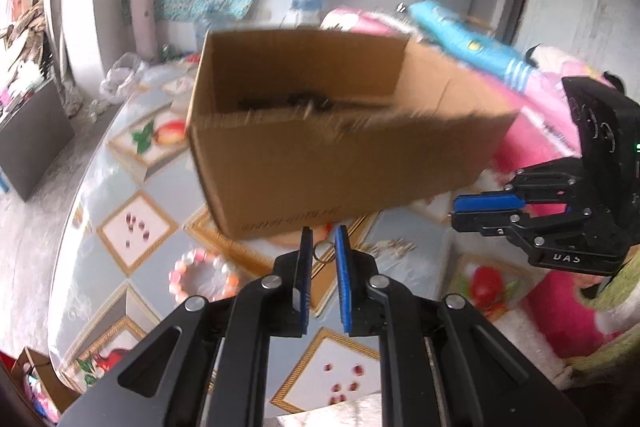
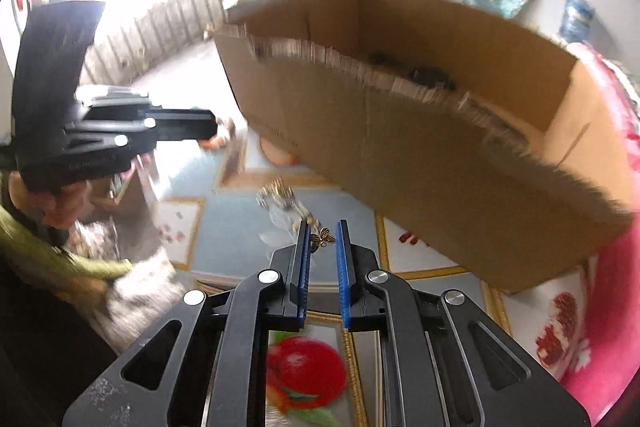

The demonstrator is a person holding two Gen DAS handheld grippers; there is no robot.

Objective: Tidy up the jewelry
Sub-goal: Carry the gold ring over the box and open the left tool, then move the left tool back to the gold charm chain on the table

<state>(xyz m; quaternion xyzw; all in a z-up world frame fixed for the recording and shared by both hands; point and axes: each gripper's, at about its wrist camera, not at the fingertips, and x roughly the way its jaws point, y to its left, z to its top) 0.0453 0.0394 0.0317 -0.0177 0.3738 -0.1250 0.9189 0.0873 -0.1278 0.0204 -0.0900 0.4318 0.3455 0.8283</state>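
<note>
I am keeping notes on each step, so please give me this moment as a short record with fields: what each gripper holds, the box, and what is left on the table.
left gripper: jaws shut on a small metal ring
right gripper: jaws shut on a butterfly charm
cardboard box: open at the top, on the table, ahead of both grippers; something dark lies inside
table: patterned fruit cloth
left on table: a pink bead bracelet and a small pile of metal pieces

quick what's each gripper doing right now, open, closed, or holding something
Left gripper: closed on a small metal ring.
Right gripper: closed on a small butterfly charm.
</note>
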